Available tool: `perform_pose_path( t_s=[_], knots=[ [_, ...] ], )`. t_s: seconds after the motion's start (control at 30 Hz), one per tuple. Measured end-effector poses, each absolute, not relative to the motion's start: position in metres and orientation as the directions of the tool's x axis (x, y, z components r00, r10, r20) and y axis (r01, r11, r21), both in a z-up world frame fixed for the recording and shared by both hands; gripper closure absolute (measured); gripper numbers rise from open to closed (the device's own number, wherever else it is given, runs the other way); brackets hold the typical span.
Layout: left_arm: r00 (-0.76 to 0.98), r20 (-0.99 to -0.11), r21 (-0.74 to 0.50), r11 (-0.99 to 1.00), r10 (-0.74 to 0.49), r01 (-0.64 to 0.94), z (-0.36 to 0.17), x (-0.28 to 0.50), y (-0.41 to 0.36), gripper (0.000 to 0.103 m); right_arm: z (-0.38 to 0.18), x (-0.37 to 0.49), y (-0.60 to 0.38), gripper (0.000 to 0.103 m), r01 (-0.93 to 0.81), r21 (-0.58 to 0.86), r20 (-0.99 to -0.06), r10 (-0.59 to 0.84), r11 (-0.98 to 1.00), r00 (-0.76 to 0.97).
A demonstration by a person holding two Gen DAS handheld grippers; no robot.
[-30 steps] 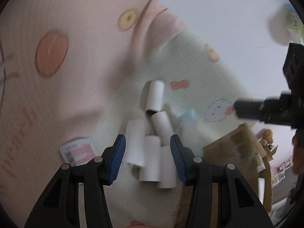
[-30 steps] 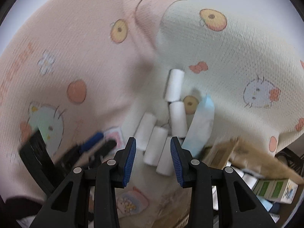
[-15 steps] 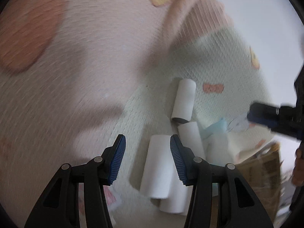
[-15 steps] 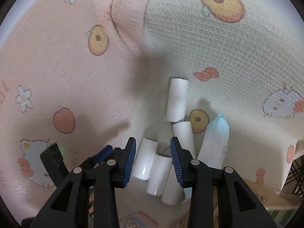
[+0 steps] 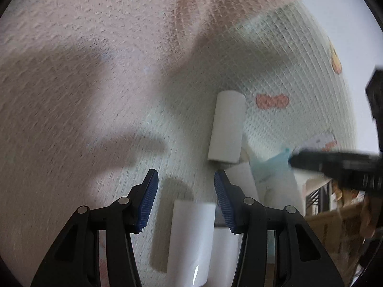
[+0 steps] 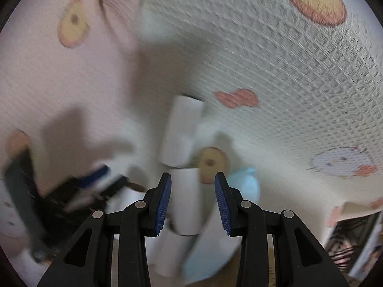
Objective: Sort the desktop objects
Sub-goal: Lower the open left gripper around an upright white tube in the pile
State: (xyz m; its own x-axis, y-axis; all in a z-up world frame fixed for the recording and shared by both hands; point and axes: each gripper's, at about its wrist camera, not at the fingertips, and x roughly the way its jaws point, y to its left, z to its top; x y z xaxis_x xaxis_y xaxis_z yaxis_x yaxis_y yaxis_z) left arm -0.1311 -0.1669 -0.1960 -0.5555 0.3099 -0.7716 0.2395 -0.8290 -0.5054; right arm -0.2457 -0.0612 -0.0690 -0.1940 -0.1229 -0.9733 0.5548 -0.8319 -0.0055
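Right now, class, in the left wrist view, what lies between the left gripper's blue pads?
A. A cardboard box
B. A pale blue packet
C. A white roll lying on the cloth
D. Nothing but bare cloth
C: a white roll lies on the patterned cloth in the gap of the left gripper, pads apart from it.
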Motion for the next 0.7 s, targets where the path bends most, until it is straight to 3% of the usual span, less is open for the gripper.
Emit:
perform_pose_path(
  t_s=[0.17, 0.4, 0.7],
  knots=[
    [-0.545, -0.732, -0.613, -0.745, 0.408, 0.265, -0.2, -0.15, -0.174, 0.05, -0.086, -0.25, -0.057, 0.069, 0.57, 0.032, -0.992, -0.096, -0.821, -0.081],
    [-0.438, -0.75, -0.621, -0.755, 0.495, 0.209, -0.202, -0.182, -0.151, 0.05, -0.109, -0.252, -0.069, 0.069, 0.593, 0.005, -1.0, -0.004, -0.805, 0.004],
    [-0.498, -0.688, -0.703, -0.654, 0.528, 0.278, -0.211, -0.206, -0.151, 0.05, -0.12, -0.278, -0.076, 0.069, 0.52, 0.059, -0.997, -0.073, -0.852, -0.006]
  ],
)
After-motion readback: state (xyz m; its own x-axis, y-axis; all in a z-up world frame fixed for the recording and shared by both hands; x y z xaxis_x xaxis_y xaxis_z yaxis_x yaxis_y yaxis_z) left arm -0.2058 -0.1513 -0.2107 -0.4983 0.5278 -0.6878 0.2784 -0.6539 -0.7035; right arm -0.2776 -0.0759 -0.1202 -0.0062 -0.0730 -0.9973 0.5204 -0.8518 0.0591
